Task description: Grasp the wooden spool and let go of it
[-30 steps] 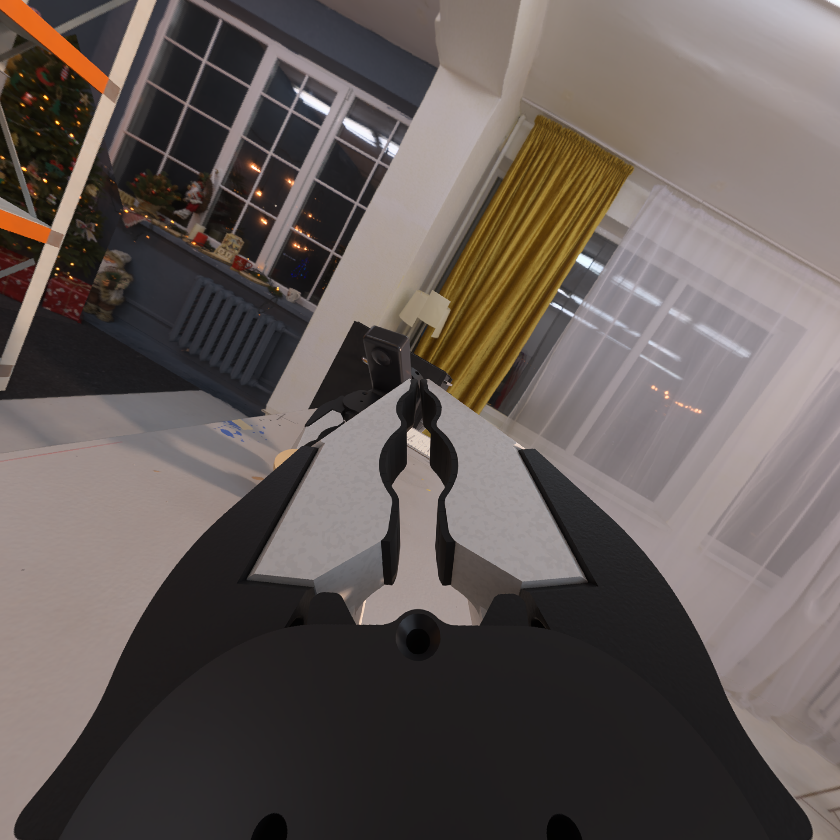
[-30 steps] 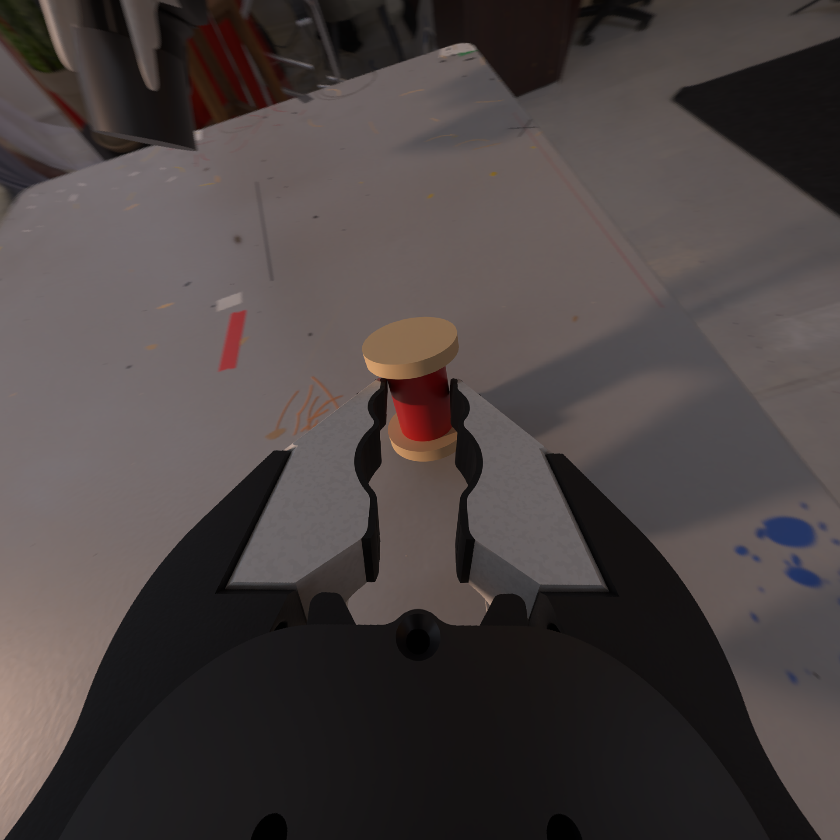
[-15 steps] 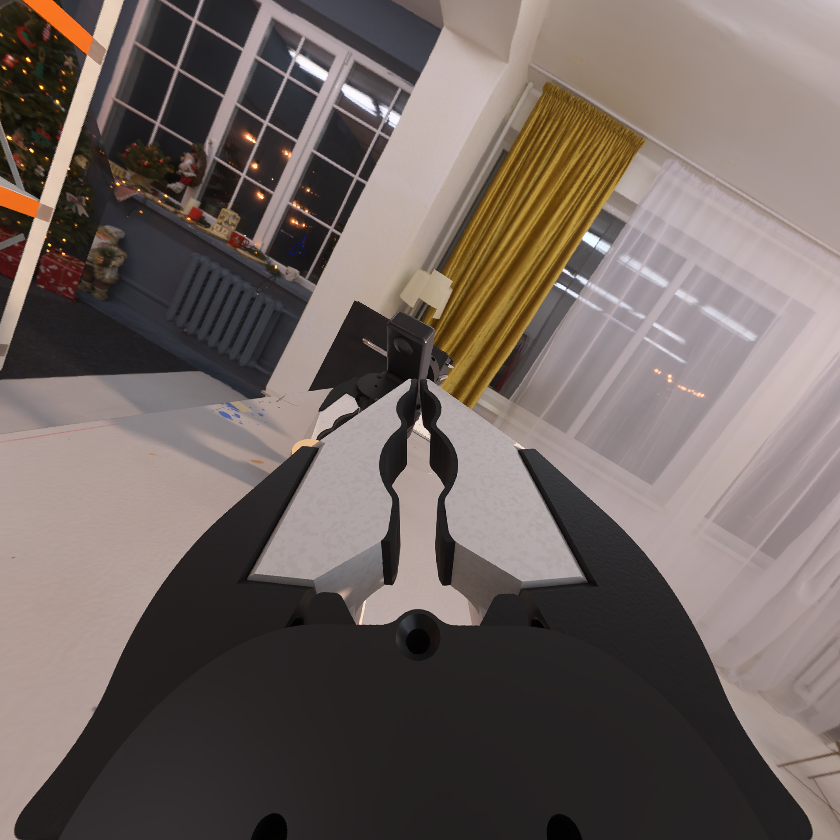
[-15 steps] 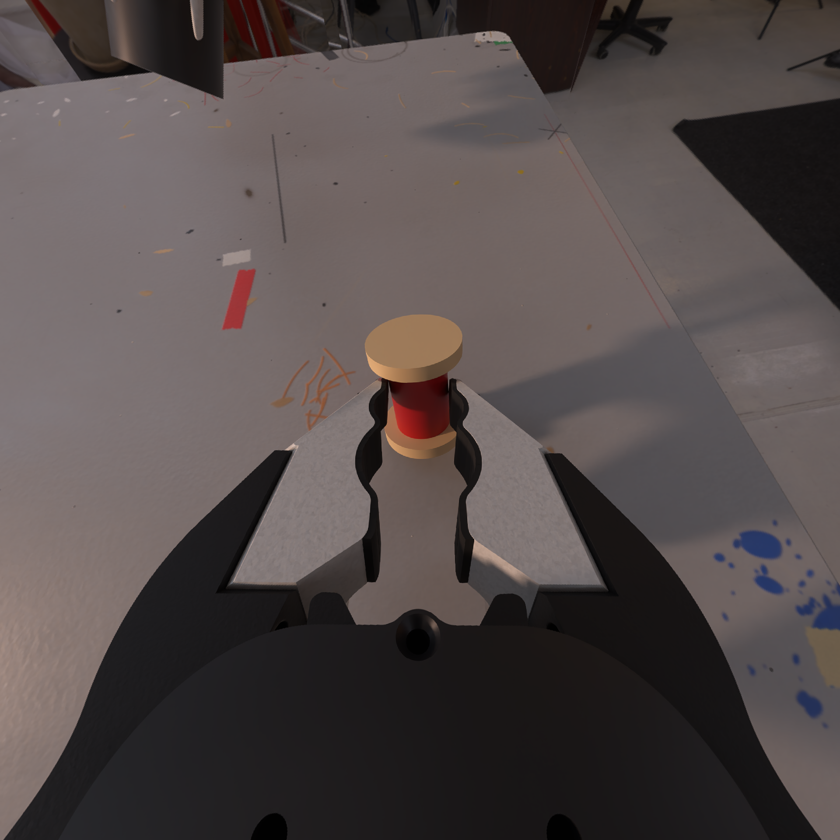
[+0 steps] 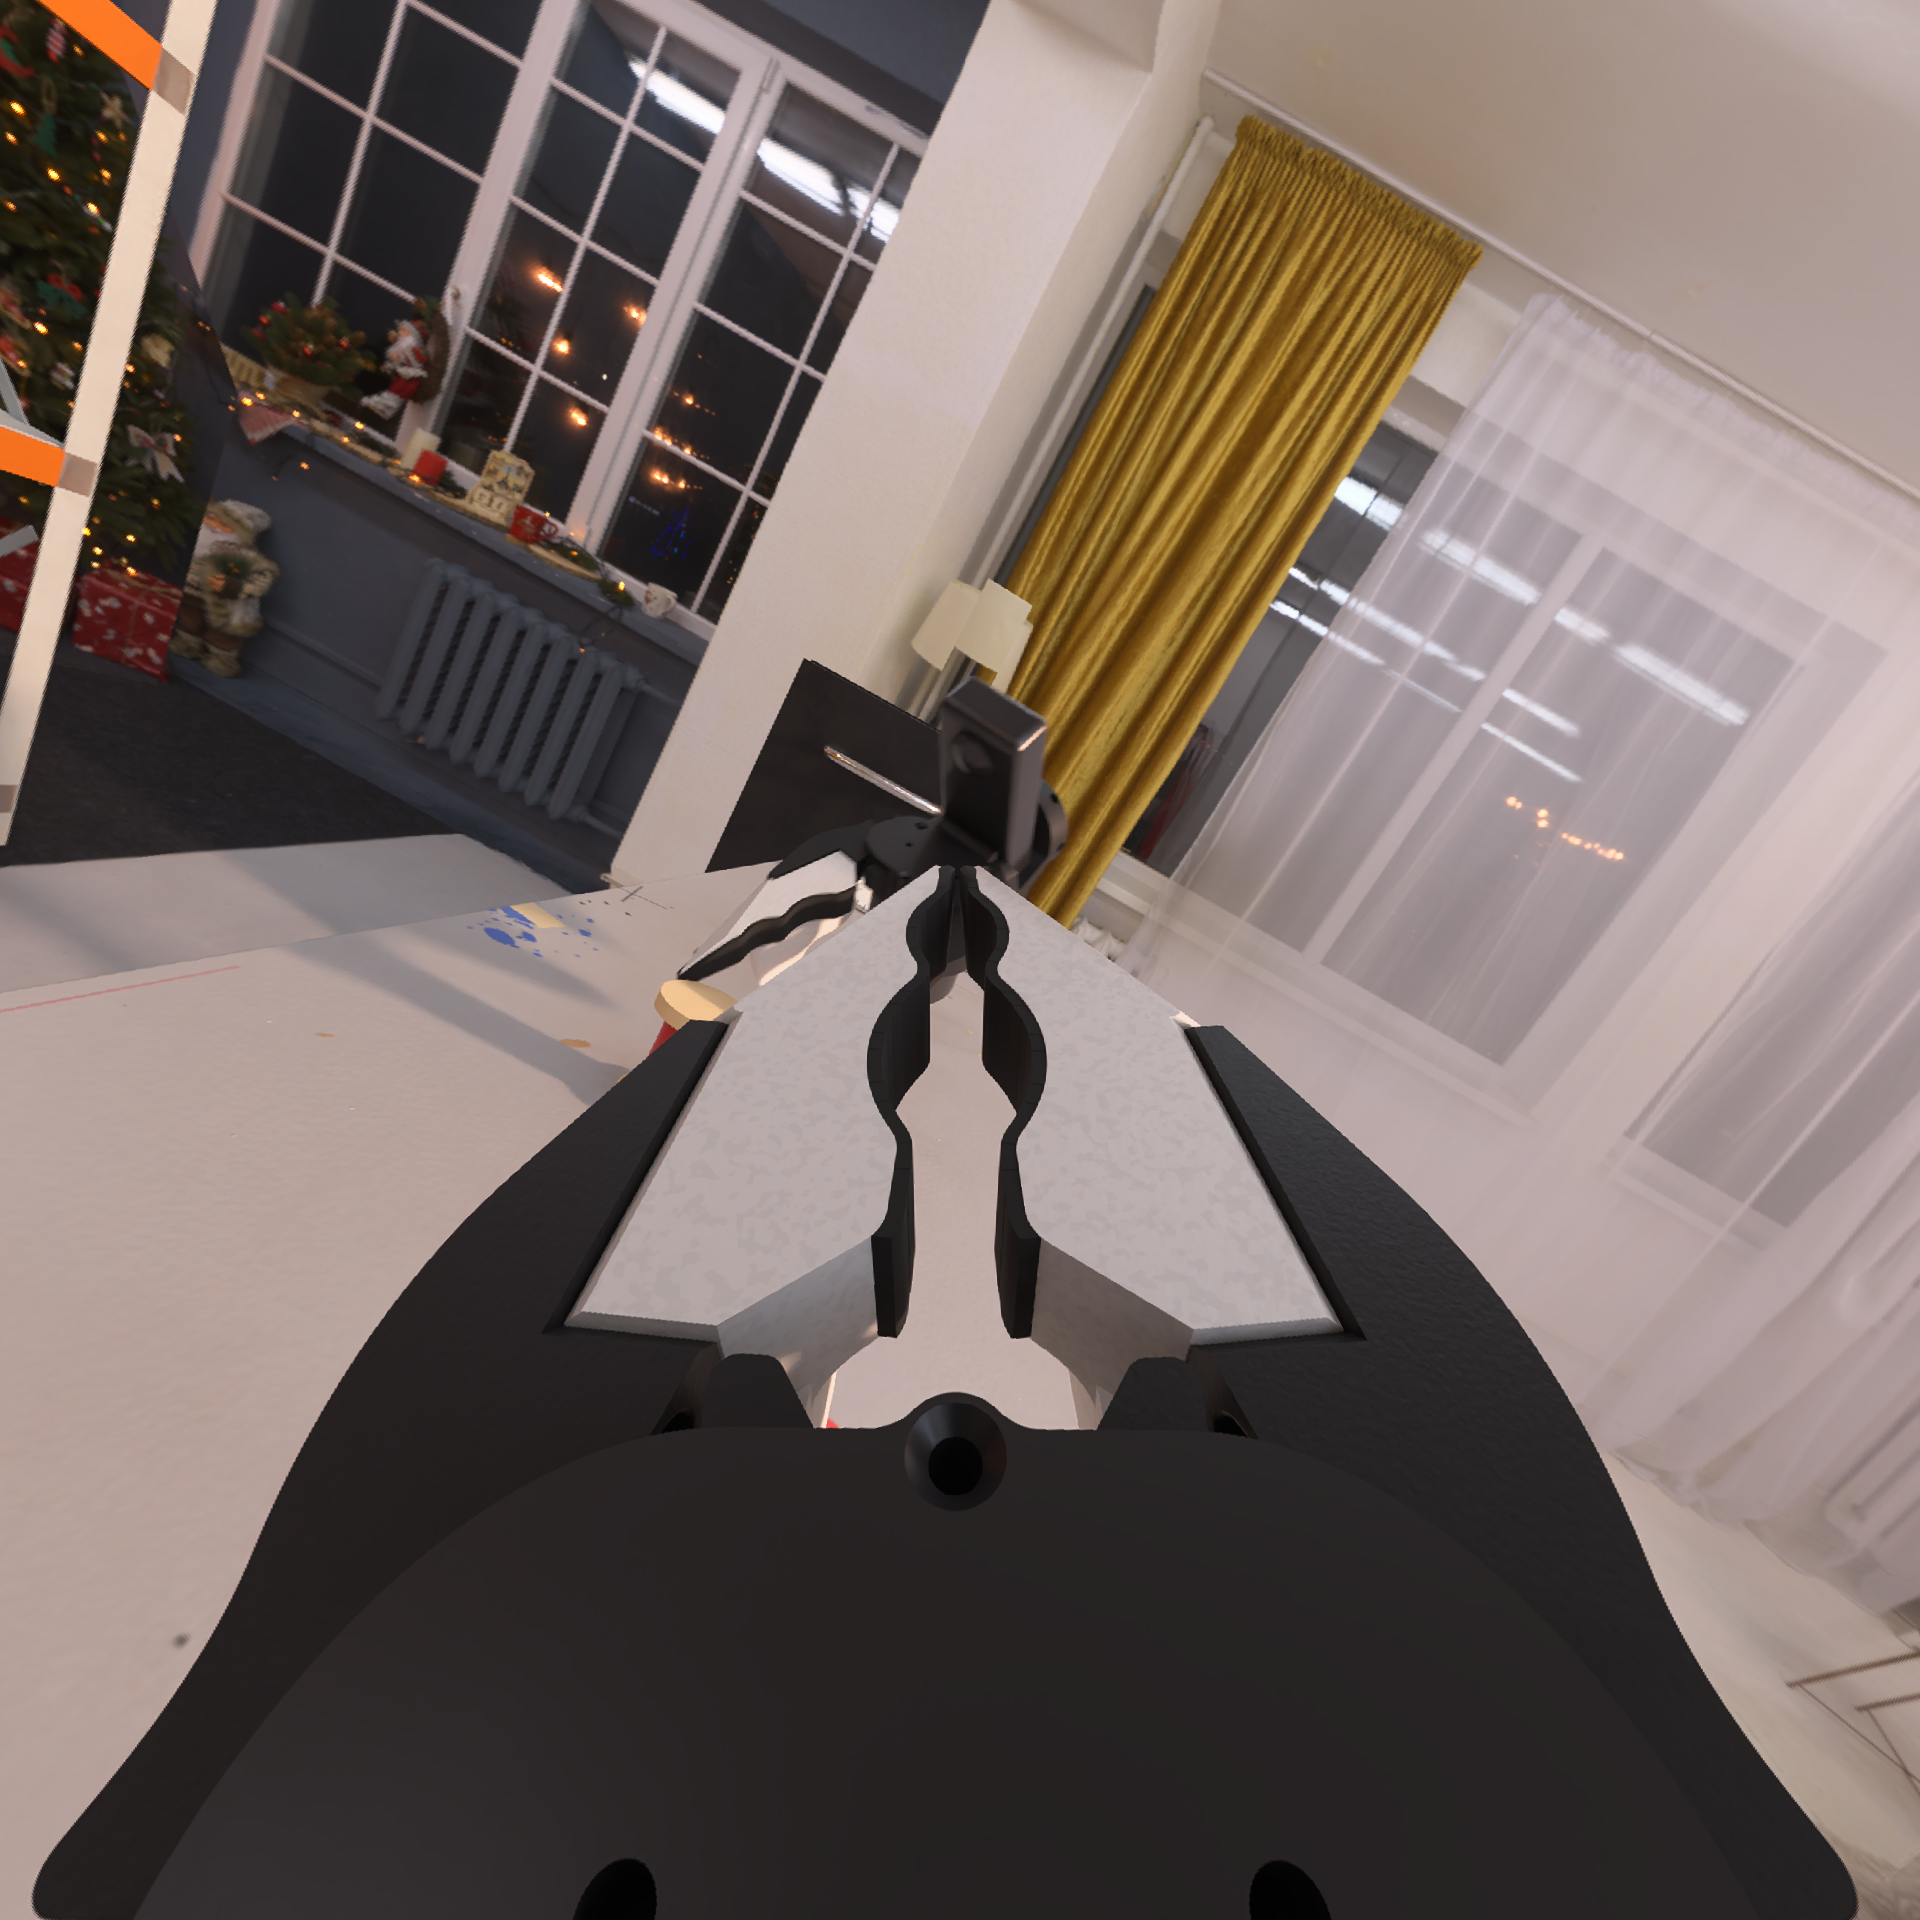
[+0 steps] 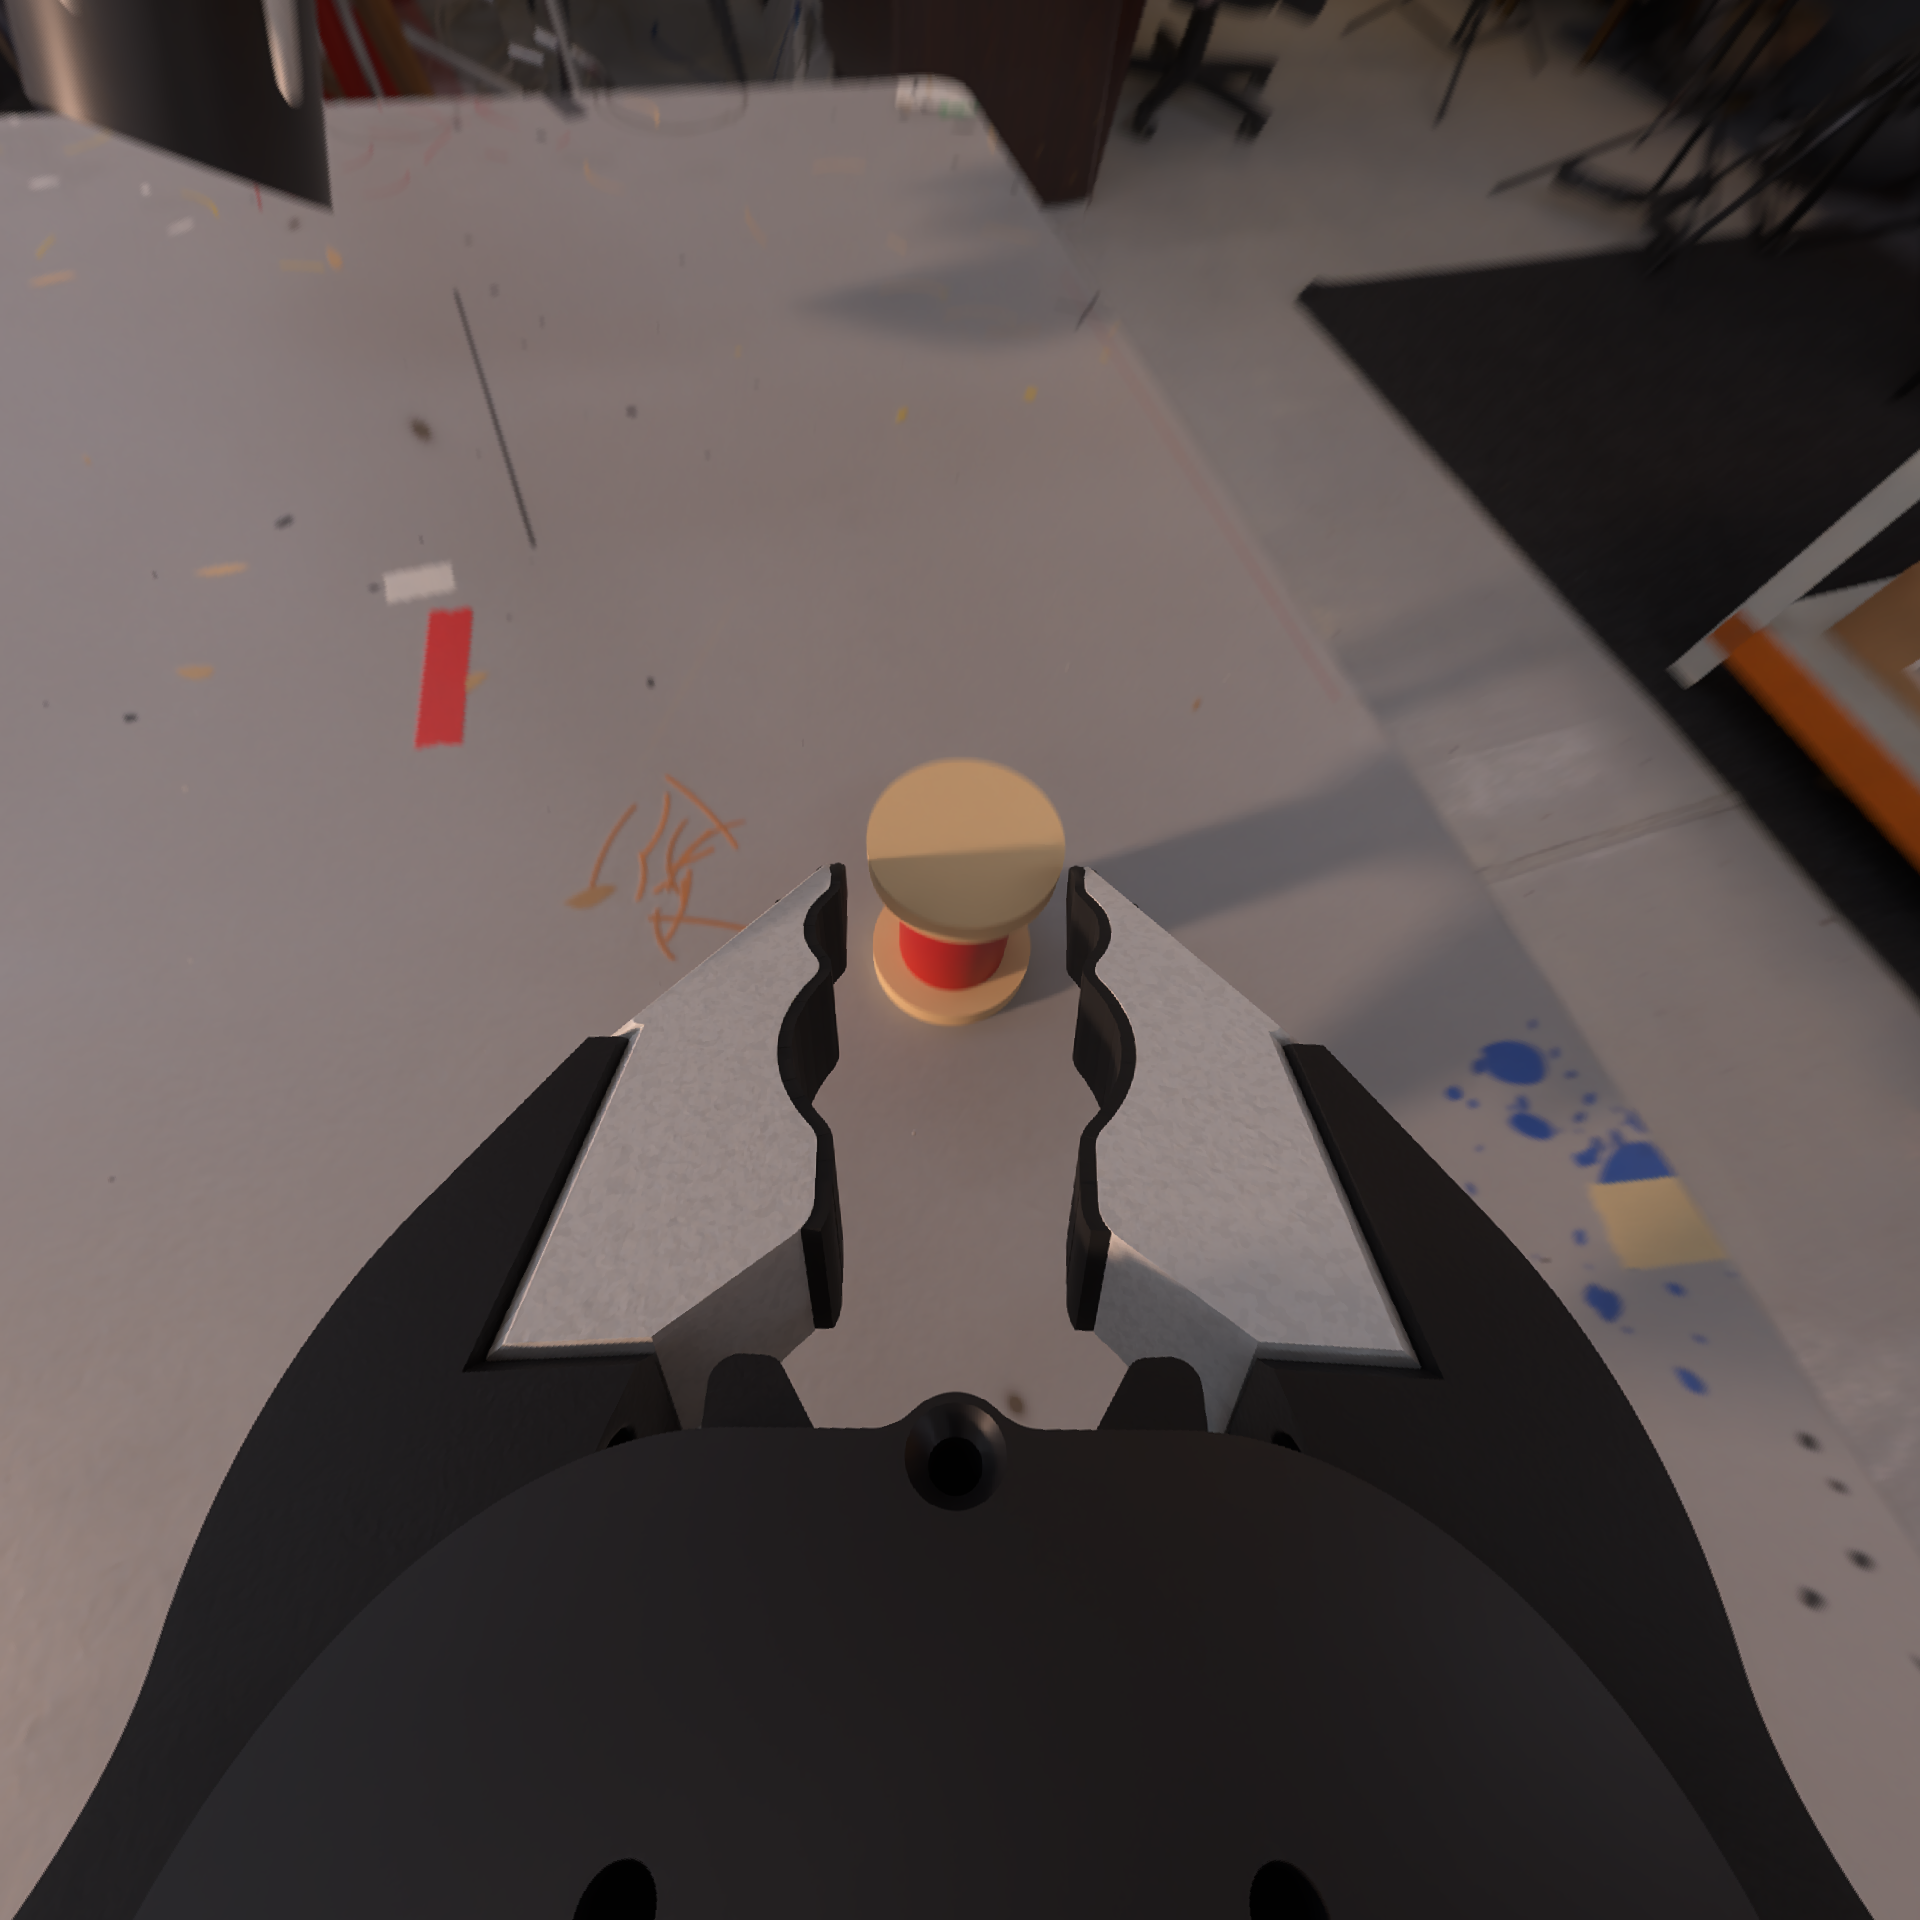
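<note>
The wooden spool (image 6: 961,899), tan discs with red thread, stands upright on the grey table (image 6: 727,416). My right gripper (image 6: 956,873) is open. Its fingertips flank the spool's top disc with a gap on each side and touch nothing. In the left wrist view the spool's top (image 5: 694,1001) peeks out left of my left gripper (image 5: 954,883), which is shut and empty above the table (image 5: 260,1143). The right gripper (image 5: 727,961) shows there beyond it. The left gripper's dark body (image 6: 187,94) shows at the top left of the right wrist view.
A red tape strip (image 6: 444,677), a white tape piece (image 6: 419,582) and orange scribbles (image 6: 665,873) mark the table left of the spool. Blue paint splashes (image 6: 1558,1122) lie right. The table's edge runs close on the right, with a black floor mat (image 6: 1610,416) beyond.
My right gripper has opened and let go of the spool, which now stands free on the table. The right gripper looks down on it more steeply. My left gripper stays shut and has barely shifted.
</note>
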{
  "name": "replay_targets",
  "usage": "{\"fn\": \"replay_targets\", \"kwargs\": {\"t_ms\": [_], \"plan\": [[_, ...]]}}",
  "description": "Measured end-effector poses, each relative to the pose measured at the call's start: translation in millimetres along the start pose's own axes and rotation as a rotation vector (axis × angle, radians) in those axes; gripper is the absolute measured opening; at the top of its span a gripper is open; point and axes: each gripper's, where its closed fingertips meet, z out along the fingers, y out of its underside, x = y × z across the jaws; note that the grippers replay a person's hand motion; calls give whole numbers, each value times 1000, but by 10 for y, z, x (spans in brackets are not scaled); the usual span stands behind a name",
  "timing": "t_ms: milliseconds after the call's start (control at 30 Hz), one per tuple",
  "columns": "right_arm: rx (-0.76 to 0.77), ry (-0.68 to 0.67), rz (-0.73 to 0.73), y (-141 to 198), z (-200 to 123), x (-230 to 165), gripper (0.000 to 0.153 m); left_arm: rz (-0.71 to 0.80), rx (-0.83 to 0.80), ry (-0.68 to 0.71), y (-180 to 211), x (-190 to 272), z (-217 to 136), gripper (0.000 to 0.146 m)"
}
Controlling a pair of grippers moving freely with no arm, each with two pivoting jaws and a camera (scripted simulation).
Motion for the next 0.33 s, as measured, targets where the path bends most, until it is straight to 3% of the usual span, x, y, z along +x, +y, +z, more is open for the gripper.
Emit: {"fn": "replay_targets", "kwargs": {"t_ms": [200,333], "plan": [[220,97,-19,-496,-366,-26,40,54,15,-82,-32,-110,-26,1],[382,-37,33,-744,-476,-300,26,168,-21,-200,4,-211,-13,3]]}}
